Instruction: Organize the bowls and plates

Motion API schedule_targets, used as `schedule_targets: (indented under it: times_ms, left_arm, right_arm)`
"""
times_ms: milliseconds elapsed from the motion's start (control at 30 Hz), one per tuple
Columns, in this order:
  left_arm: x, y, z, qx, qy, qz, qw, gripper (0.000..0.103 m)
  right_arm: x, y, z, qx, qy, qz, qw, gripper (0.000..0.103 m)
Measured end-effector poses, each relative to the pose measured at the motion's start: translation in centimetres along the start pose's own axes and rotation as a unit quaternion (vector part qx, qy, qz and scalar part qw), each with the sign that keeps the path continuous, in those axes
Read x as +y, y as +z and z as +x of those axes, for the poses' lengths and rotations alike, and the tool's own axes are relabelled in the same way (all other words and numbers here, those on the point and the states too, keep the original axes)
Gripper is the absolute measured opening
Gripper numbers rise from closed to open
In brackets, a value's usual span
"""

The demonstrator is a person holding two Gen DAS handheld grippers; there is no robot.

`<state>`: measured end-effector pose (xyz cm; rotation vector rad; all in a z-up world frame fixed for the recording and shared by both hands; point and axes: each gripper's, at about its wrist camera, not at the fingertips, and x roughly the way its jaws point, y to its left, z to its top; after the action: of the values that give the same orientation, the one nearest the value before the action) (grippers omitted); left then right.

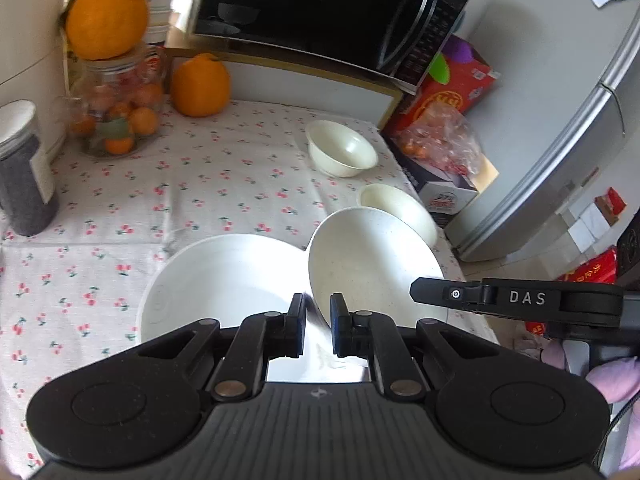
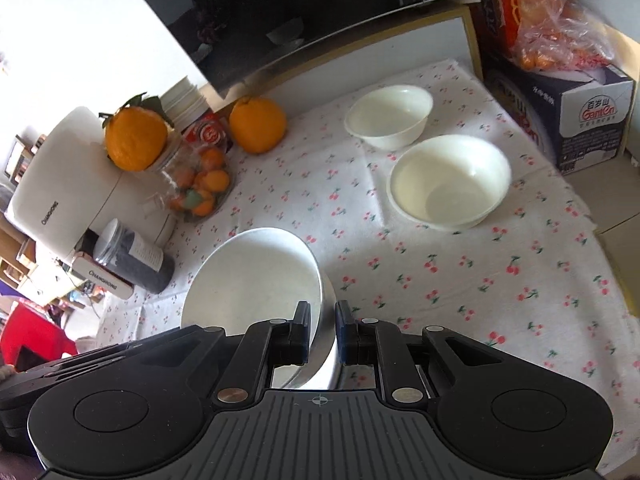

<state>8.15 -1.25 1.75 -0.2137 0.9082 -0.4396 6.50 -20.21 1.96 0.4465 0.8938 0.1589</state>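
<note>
In the left wrist view my left gripper [image 1: 318,320] is shut on the near rim of a white deep plate [image 1: 216,280] held over the cherry-print tablecloth [image 1: 200,184]. Just right of it a second white plate [image 1: 372,264] stands tilted, its right rim pinched by my right gripper, whose finger [image 1: 448,294] enters from the right. The right wrist view shows the right gripper [image 2: 322,328] shut on that tilted plate [image 2: 256,280]. Two cream bowls rest apart on the cloth, a smaller one [image 2: 390,116] farther back and a larger one [image 2: 452,180] nearer.
A black microwave [image 1: 320,12] sits on a shelf at the back. Big oranges [image 1: 200,84], a glass jar of small oranges [image 1: 120,120] and a dark jar [image 1: 24,176] stand at the left. Cartons with a bag of oranges [image 1: 440,148] and a fridge [image 1: 580,120] border the right.
</note>
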Motion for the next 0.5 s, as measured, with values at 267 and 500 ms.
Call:
schedule_targets:
  times_ms: [267,500]
  left_arm:
    - [-5.8,-0.8,5.1,0.049,-0.016,0.038,0.998,0.011]
    - [-7.9,-1.4,8.0,0.067,0.019,0.076,0.9947,0.011]
  right_arm:
    - [-7.6,0.5,-1.0,0.007,-0.045,0.061,0.997,0.015]
    - [-11.4,0.2,0.3,0.026,-0.048,0.099,0.994,0.015]
